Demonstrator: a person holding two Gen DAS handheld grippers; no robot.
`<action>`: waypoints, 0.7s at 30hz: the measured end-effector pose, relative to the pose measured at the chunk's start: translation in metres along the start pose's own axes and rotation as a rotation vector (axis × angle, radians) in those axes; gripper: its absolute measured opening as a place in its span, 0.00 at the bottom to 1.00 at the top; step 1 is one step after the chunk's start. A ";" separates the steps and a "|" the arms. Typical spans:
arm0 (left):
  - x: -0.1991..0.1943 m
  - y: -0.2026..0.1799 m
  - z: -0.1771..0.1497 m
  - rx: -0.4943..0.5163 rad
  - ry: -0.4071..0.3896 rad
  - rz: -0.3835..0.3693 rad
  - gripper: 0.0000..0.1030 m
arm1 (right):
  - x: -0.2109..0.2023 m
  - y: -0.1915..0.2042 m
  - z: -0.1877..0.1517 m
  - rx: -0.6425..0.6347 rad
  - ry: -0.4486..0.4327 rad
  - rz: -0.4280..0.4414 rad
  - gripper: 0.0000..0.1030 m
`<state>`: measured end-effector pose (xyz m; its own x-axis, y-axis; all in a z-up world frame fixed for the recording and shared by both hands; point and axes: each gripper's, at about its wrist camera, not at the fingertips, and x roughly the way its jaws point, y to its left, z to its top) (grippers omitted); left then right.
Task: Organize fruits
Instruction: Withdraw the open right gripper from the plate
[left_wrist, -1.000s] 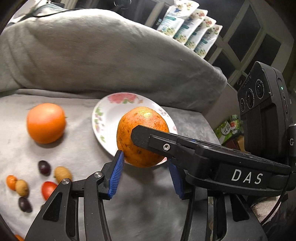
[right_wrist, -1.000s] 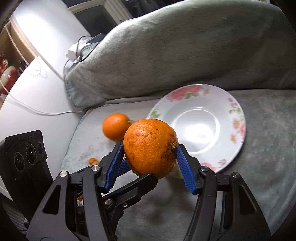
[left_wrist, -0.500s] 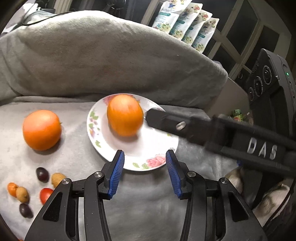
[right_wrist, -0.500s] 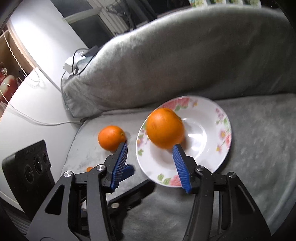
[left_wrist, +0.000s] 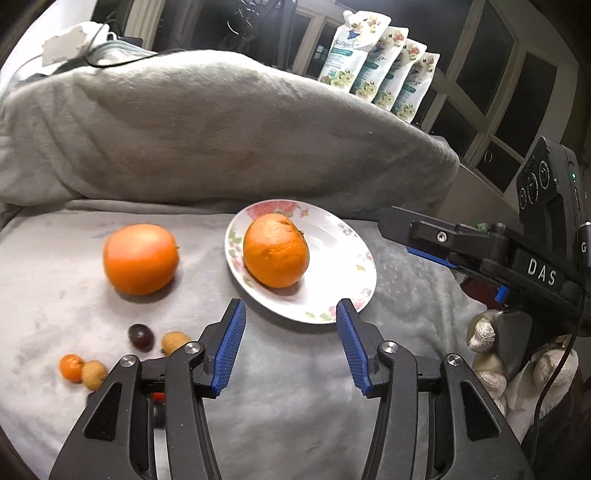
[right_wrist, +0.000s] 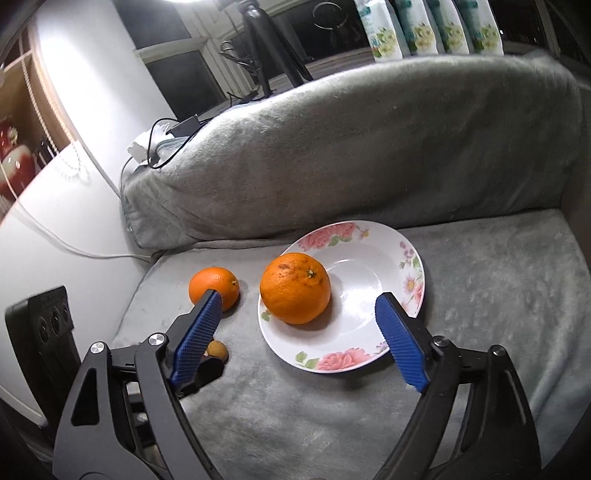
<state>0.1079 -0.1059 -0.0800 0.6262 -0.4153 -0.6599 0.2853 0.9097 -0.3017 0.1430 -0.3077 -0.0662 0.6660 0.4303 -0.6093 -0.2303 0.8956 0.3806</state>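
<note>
Here, one orange (right_wrist: 294, 292) sat on the floral plate (right_wrist: 369, 254) at frame centre, and the right gripper (right_wrist: 299, 339) was spread wide, grasping nothing. The left gripper (left_wrist: 288, 341) was likewise released; it would do best to straddle the second orange (left_wrist: 139, 258) at left, probably soft-skinned, and squeeze gently.

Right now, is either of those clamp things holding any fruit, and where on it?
Nothing is held. Both the left gripper and the right gripper are open and empty; the orange sits free on the plate.

Grey blanket (right_wrist: 480, 295) carries plate (right_wrist: 369, 354), 1 orange (right_wrist: 214, 286), small fruits (left_wrist: 140, 336).
</note>
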 end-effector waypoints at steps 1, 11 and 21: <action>-0.002 0.001 -0.001 0.001 -0.005 0.005 0.49 | -0.001 0.003 -0.001 -0.018 -0.005 -0.007 0.85; -0.028 0.010 -0.004 0.022 -0.064 0.044 0.54 | -0.004 0.034 -0.012 -0.134 -0.023 -0.011 0.85; -0.047 0.019 -0.007 0.051 -0.100 0.113 0.54 | -0.006 0.045 -0.018 -0.155 -0.037 -0.007 0.85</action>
<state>0.0786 -0.0692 -0.0596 0.7248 -0.3108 -0.6149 0.2439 0.9504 -0.1930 0.1158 -0.2676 -0.0575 0.6930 0.4222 -0.5843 -0.3303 0.9064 0.2631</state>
